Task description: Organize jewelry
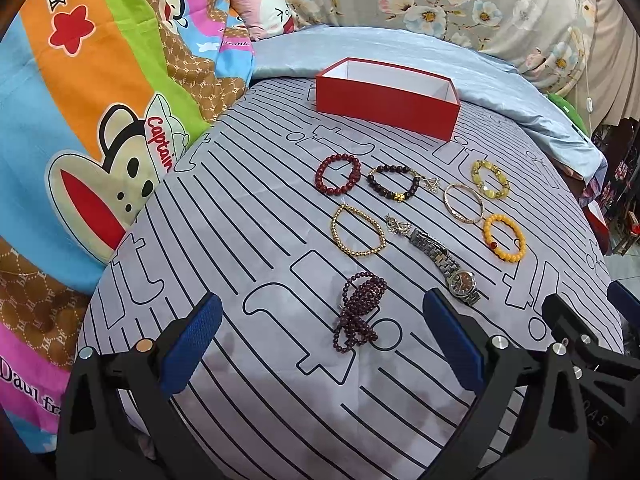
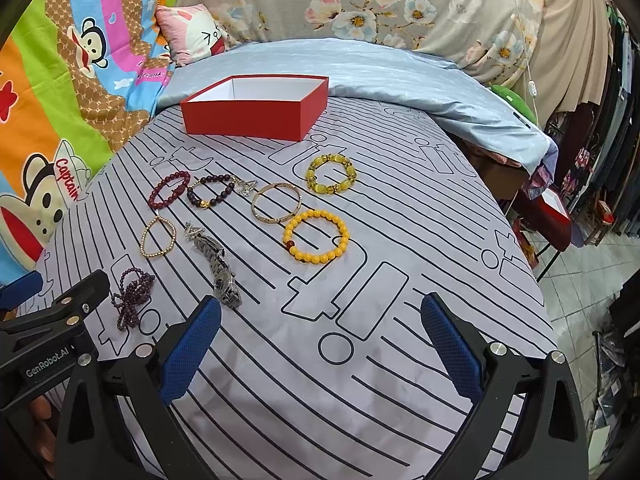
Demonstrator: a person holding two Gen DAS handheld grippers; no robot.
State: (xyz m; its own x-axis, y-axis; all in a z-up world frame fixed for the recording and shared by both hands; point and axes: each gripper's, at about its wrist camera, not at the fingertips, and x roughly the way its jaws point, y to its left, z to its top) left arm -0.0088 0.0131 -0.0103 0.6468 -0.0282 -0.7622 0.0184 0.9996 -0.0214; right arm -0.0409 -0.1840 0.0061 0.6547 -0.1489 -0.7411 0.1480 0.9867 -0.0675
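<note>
Both grippers, left (image 1: 320, 344) and right (image 2: 320, 344), hover with fingers spread, holding nothing. Bracelets (image 2: 316, 236) and a watch (image 2: 220, 272) lie near; the red box (image 2: 256, 114) sits far. "GenRobot.AI" marks one gripper; "Captain" shows on the left blanket (image 2: 66, 178).

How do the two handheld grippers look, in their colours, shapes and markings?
The left gripper and the right gripper each have a black plastic frame with triangular cut-outs, silver round bolt heads, and two long fingers faced with blue textured pads. White lettering "GenRobot.AI" shows on the left one's side. No cables or sleeves are visible.
</note>
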